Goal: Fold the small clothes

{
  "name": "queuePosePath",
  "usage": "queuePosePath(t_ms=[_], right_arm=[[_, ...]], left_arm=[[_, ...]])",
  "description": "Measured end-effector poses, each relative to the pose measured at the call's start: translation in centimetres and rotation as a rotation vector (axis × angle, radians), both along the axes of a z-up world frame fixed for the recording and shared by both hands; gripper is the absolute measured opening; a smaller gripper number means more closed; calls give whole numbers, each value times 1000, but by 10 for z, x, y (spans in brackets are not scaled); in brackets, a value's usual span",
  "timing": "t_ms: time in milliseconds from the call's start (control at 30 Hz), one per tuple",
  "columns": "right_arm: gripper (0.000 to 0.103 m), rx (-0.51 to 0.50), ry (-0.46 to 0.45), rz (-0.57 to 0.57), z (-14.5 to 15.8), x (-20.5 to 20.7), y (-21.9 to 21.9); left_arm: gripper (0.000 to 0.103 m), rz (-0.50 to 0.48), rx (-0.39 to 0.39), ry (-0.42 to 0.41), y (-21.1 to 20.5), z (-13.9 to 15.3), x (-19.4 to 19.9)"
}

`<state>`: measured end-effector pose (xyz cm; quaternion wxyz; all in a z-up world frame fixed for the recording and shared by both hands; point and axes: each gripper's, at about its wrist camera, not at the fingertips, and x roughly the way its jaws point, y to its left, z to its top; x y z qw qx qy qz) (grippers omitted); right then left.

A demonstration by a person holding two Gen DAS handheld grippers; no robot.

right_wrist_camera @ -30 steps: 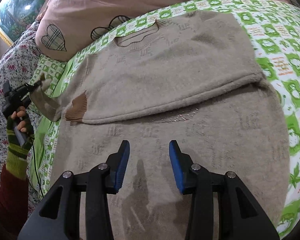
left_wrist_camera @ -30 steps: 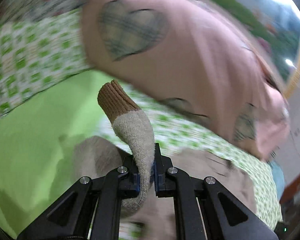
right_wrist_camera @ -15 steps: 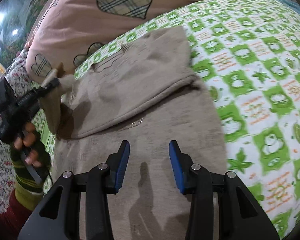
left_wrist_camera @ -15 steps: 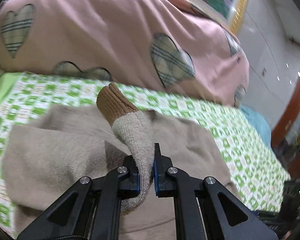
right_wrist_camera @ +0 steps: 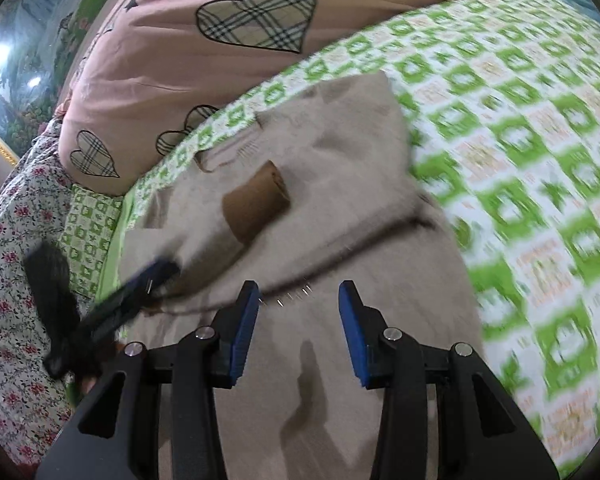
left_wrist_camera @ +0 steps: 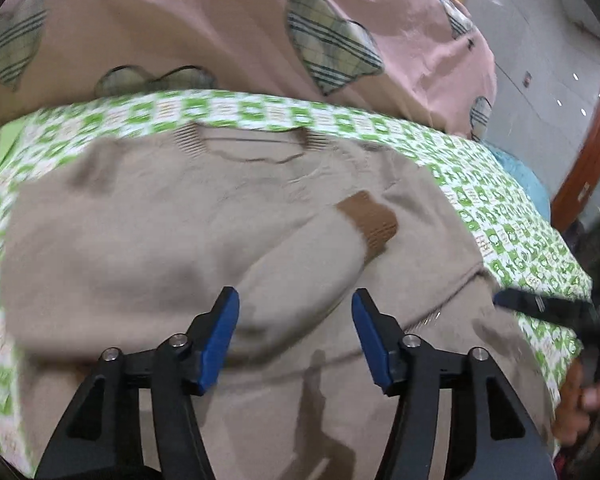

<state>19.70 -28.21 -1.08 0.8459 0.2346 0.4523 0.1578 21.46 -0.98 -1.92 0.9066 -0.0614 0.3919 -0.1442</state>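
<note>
Two grippers we see, both over the beige sweater (left_wrist_camera: 148,240) on the green-checked bed sheet (right_wrist_camera: 520,128). Left gripper (left_wrist_camera: 294,336) jaws just opened, wide apart, nothing between; sleeve with brown cuff (left_wrist_camera: 370,218) lies folded across the sweater body. Right gripper (right_wrist_camera: 298,328) jaws apart, empty, near the sweater's hem. Pink heart-print quilt (right_wrist_camera: 204,72) along the far edge.

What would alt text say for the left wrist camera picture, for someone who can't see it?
A beige sweater lies on a green-checked bedsheet, one sleeve folded across its chest with the brown cuff on top. The left gripper hovers open above the sleeve, empty, its jaws having just opened. A pink heart-patched duvet lies behind.
</note>
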Motion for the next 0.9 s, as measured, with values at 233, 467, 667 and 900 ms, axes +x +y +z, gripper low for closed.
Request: queuePosePath(t_ms=[233,467,667,900], right_arm=[[43,46,18,38,-13,56,30],[49,37,29,51,-42,102,53],[8,18,-20,133,-30,106,72],[8,147,-174,45,37,68,20]], left_arm=[[64,376,1,9,132,-9,-51],[63,508,-9,100,196,-39,-41],[63,452,110,137,172,-45,-4],[63,509,193,107,163,-35,7]])
